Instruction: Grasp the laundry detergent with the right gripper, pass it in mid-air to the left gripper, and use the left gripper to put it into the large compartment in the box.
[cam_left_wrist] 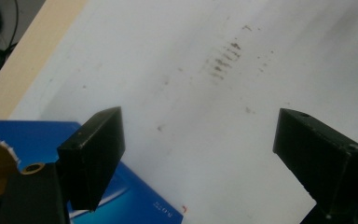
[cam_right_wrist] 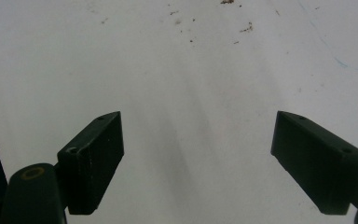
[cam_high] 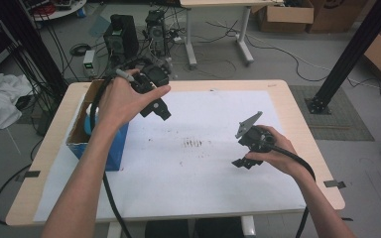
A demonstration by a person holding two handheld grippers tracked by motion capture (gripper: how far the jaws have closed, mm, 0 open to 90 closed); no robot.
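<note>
Both grippers agape: left gripper [cam_high: 155, 110] near blue box [cam_high: 115, 148].

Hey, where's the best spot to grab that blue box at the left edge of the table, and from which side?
Probably the blue box's near right wall, taken from above. The box stands upright with its top open, so its thin wall offers an edge that open jaws can straddle. The left gripper hangs just above and to the right of it with its jaws wide apart. The contents are too unclear to tell how heavy it is.
</note>
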